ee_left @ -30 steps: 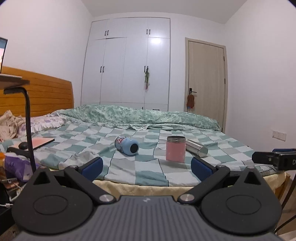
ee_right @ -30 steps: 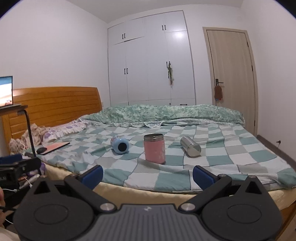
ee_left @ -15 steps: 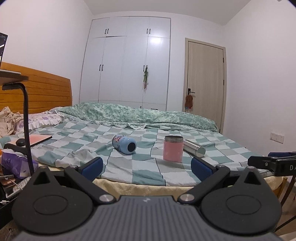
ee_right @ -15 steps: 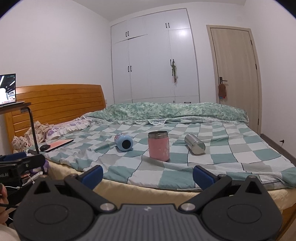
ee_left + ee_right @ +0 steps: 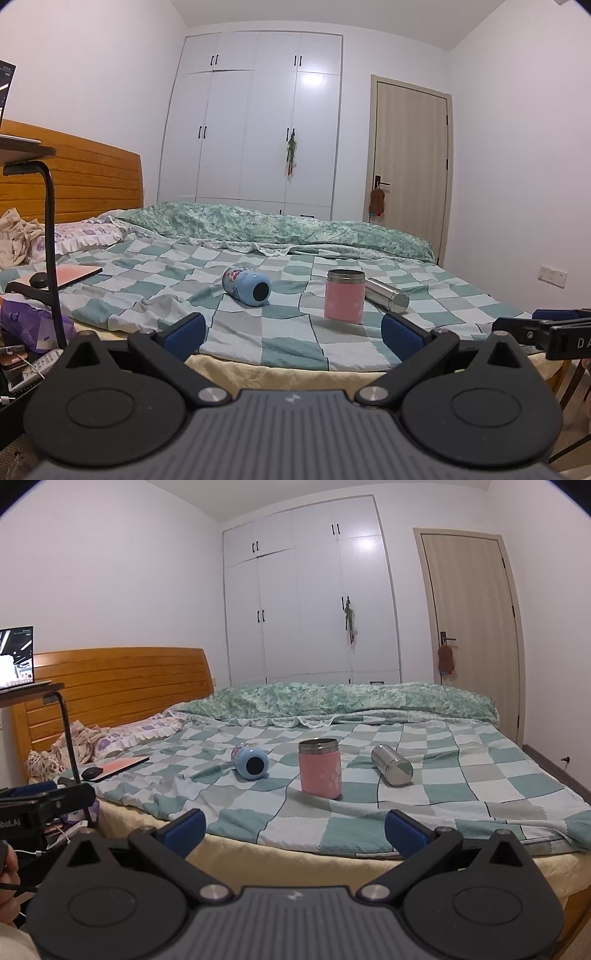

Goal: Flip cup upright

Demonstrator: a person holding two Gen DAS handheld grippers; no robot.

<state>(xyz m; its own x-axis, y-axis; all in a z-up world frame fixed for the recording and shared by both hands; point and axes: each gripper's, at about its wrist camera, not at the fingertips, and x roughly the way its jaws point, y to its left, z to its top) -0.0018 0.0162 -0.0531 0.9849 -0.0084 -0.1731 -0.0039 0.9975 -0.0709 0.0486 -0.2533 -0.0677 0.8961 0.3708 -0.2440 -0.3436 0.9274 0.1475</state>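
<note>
Three cups sit on the checked bedspread (image 5: 258, 332). A light blue cup (image 5: 246, 285) (image 5: 250, 763) lies on its side, base toward me. A pink cup (image 5: 344, 296) (image 5: 320, 773) stands upright in the middle. A steel cup (image 5: 386, 294) (image 5: 391, 765) lies on its side to the right of it. My left gripper (image 5: 291, 330) is open and empty, short of the bed's near edge. My right gripper (image 5: 294, 829) is open and empty, also short of the edge. Each gripper shows at the side of the other's view.
A folded green quilt (image 5: 332, 701) lies along the far side of the bed. A notebook and mouse (image 5: 110, 768) rest at the left. A black stand with a laptop (image 5: 48, 236) is at the left, clutter beneath it. Wardrobe and door stand behind.
Both grippers have drawn back slightly and tilted upward, so the bed and cups sit lower and smaller in view. The cups have not moved. The jaws stay open.
</note>
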